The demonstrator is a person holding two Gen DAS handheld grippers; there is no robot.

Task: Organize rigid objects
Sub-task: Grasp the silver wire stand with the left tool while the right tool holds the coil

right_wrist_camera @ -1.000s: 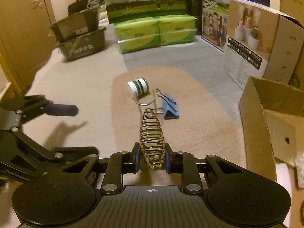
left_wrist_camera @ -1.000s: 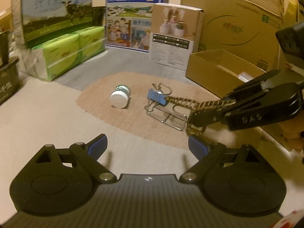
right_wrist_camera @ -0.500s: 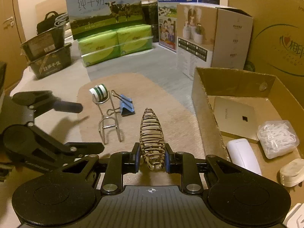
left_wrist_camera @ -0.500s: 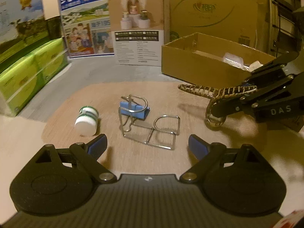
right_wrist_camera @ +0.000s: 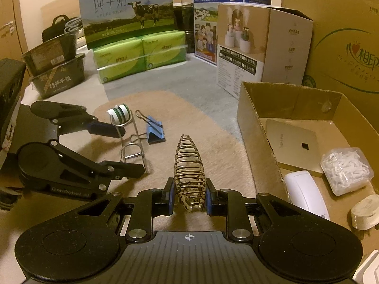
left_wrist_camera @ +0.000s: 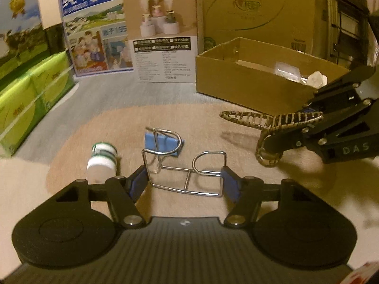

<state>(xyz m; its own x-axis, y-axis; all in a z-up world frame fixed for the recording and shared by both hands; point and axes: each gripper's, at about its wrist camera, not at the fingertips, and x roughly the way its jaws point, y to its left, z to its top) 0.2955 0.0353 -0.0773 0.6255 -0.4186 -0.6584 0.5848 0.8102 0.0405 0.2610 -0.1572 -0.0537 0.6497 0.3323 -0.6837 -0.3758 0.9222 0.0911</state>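
Note:
My right gripper (right_wrist_camera: 188, 200) is shut on a tortoiseshell hair clip (right_wrist_camera: 189, 172) and holds it above the tan mat, left of the open cardboard box (right_wrist_camera: 251, 127). The clip also shows in the left wrist view (left_wrist_camera: 267, 119). My left gripper (left_wrist_camera: 183, 181) is open, its fingers either side of a wire rack (left_wrist_camera: 187, 165) lying on the mat. The rack also shows in the right wrist view (right_wrist_camera: 131, 142). A blue binder clip (left_wrist_camera: 163, 142) lies just behind the rack. A small white and green bottle (left_wrist_camera: 101, 157) lies on its side to the left.
The cardboard box (left_wrist_camera: 236, 80) holds a gold flat box (right_wrist_camera: 296, 146), a clear tub of white bits (right_wrist_camera: 345, 170) and white items. Milk cartons (right_wrist_camera: 128, 16), green tissue packs (right_wrist_camera: 139, 54), a humidifier box (right_wrist_camera: 260, 47) and black tubs (right_wrist_camera: 56, 71) ring the mat.
My left gripper has come forward and down to the wire rack, its fingers now around it. My right gripper has carried the hair clip rightward, nearer the cardboard box.

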